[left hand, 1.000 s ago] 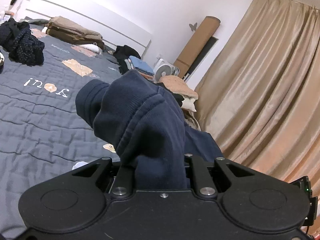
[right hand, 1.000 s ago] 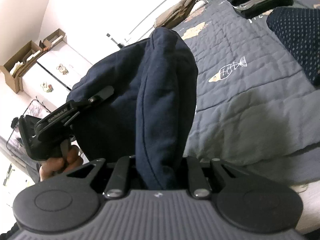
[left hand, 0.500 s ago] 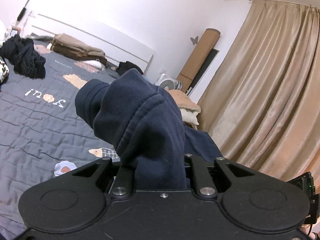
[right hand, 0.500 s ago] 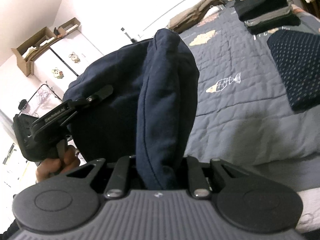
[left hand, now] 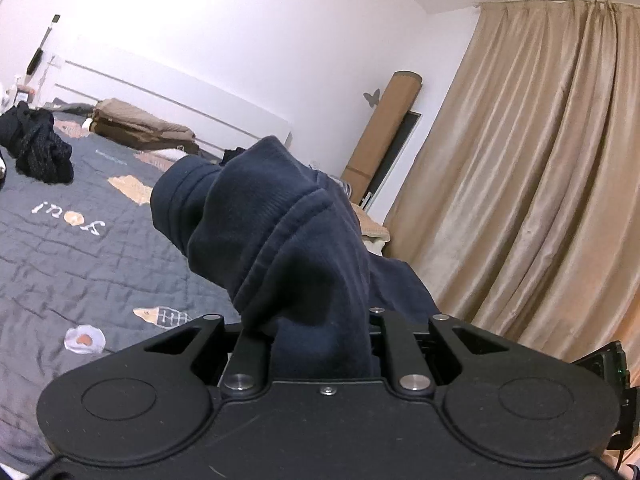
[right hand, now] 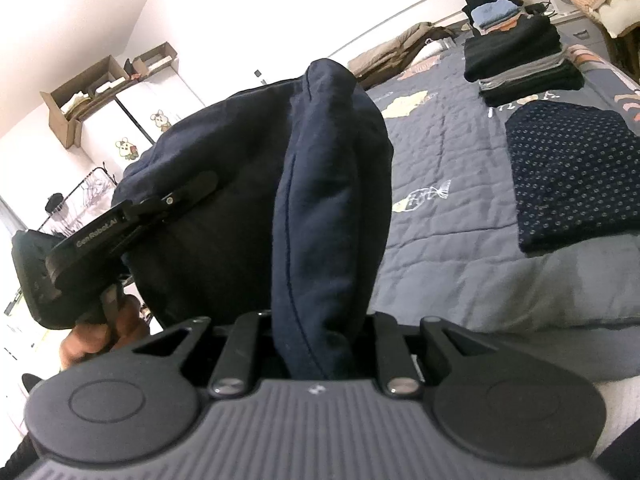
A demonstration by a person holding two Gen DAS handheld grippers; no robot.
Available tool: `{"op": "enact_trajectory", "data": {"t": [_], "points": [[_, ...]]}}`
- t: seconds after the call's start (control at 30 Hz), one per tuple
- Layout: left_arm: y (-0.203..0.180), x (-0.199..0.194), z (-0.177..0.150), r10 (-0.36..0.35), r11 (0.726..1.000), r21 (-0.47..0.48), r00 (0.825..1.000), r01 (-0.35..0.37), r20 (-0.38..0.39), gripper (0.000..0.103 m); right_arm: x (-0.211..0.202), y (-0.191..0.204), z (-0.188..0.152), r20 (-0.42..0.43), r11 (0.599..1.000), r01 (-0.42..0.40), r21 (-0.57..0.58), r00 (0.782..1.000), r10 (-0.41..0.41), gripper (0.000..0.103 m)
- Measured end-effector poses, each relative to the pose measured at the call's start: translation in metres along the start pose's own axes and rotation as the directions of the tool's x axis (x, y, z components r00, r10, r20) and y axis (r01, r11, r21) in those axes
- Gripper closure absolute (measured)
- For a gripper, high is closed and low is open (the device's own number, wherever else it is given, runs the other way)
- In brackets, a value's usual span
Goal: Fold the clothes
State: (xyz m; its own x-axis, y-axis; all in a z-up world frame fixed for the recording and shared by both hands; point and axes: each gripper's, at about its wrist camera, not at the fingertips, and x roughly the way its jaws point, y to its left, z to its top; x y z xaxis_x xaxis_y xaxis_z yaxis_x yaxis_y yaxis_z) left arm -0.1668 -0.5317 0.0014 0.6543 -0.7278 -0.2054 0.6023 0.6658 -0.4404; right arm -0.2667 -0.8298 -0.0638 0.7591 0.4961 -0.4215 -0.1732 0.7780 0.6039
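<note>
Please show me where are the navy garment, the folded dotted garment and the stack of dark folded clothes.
navy garment [right hand: 332, 184]: right wrist view, its bunched fold.
folded dotted garment [right hand: 576, 176]: right wrist view, top face.
stack of dark folded clothes [right hand: 520, 60]: right wrist view, front side.

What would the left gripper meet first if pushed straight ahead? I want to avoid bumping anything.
Apart from the navy sweatshirt the left gripper is clamping, probably the beige curtain or the nearby rolled mat; depth is unclear.

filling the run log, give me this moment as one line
phase: garment lifted | left tongs: shut on navy sweatshirt | right tongs: shut on navy sweatshirt | below: grey quilt | folded dotted garment on quilt
</note>
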Motion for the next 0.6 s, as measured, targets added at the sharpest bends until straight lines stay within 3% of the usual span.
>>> {"op": "enact_trajectory", "data": {"t": [0.17, 0.4, 0.6], "points": [[0.005, 0.029, -0.010, 0.010, 0.999, -0.034, 1.000, -0.010, -0.015, 0.087, -0.001, -0.023, 0.007, -0.006, 1.000, 0.017, -0.014, 1.000, -0.017, 0.086], [0.008, 0.095, -0.016, 0.012, 0.999, -0.051, 0.995, -0.017, -0.094, 0.087, -0.003, -0.079, 0.024, -0.005, 0.998, 0.042, 0.042, 0.999, -0.042, 0.086], [0.003, 0.171, -0.011, -0.017, 0.999, -0.045, 0.987, 0.010, -0.157, 0.087, -0.008, -0.131, 0.052, 0.023, 0.992, 0.078, 0.096, 0.996, -0.081, 0.086]]}}
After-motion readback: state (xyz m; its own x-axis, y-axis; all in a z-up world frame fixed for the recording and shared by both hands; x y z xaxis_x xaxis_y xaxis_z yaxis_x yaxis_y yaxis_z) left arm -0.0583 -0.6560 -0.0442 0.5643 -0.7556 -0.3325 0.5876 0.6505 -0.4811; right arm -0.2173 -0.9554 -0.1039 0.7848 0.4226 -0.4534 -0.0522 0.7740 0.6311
